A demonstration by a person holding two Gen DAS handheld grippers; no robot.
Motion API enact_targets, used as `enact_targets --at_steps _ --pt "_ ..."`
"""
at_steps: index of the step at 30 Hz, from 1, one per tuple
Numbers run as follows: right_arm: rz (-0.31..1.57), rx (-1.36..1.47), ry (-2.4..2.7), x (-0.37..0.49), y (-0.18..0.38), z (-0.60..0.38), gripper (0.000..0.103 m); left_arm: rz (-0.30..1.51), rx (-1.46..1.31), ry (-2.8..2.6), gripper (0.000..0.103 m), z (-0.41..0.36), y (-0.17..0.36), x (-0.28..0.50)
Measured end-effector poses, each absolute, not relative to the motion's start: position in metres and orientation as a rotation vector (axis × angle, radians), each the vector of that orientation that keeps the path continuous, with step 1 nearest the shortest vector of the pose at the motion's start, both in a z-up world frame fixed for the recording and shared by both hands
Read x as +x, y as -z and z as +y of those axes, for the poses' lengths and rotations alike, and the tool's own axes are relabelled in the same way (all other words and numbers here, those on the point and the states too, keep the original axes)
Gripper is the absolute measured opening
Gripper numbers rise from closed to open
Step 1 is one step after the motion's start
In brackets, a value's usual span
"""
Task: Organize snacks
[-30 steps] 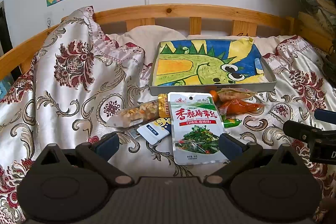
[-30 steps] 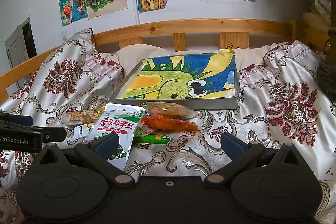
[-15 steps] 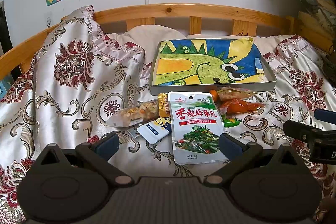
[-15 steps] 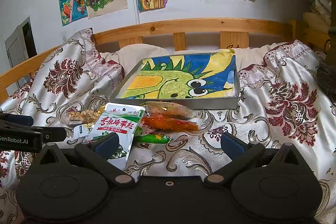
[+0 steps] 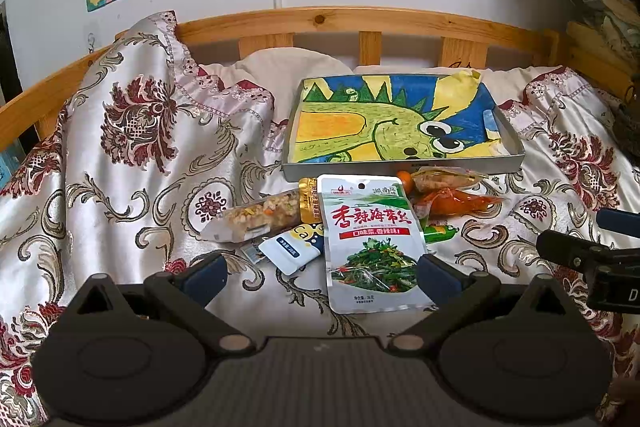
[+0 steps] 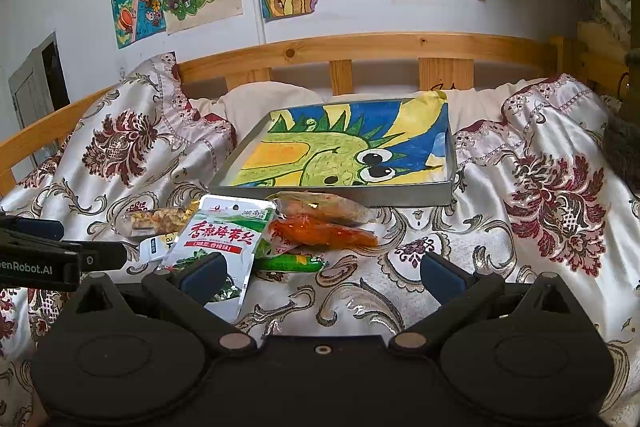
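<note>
Left wrist view: The left tongs [image 5: 320, 273] were released, jaws wide apart, hovering low over the bed [image 5: 120, 163] and grasping nothing. A seaweed pouch [image 5: 372, 243] lay flat on the quilt between the fingertips, its lower right corner just beside the right fingertip. Left of it lay a nut bar [image 5: 260, 213] and a small white sachet [image 5: 294, 247], the pouch overlapping both. Right of the pouch lay an orange pack [image 5: 456, 203], a clear pack [image 5: 444, 179] behind it, and a green sausage [image 5: 438, 233] in front. A metal tray [image 5: 400, 169], lined with a dinosaur drawing, sat just behind the snacks and held none of them. The right tongs [image 5: 576, 251] appeared at the right edge.

Right wrist view: The right tongs [image 6: 320, 273] were also released and empty. The left fingertip [image 6: 202, 271] covered part of the pouch [image 6: 224, 235]. The orange pack [image 6: 324, 233], clear pack [image 6: 324, 207] and sausage [image 6: 288, 262] lay ahead, in front of the tray [image 6: 400, 193]. The left tongs [image 6: 104, 255] entered from the left edge.
</note>
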State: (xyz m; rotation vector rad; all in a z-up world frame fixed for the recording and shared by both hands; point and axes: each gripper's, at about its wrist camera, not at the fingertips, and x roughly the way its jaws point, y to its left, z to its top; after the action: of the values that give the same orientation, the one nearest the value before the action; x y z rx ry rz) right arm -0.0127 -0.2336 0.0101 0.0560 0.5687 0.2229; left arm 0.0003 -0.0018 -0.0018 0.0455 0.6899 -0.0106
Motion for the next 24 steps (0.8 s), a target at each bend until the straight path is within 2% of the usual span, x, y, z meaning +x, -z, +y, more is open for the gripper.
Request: enact_targets --at_steps 11,24 --pt "0.605 0.054 -0.193 -0.010 -0.007 -0.234 0.102 0.686 0.053 0.005 0.103 -0.009 0.006 0.000" --pt "0.602 -0.035 -0.418 0.030 -0.037 -0.233 0.102 0.702 0.085 -0.012 0.103 -0.019 0.006 0.011"
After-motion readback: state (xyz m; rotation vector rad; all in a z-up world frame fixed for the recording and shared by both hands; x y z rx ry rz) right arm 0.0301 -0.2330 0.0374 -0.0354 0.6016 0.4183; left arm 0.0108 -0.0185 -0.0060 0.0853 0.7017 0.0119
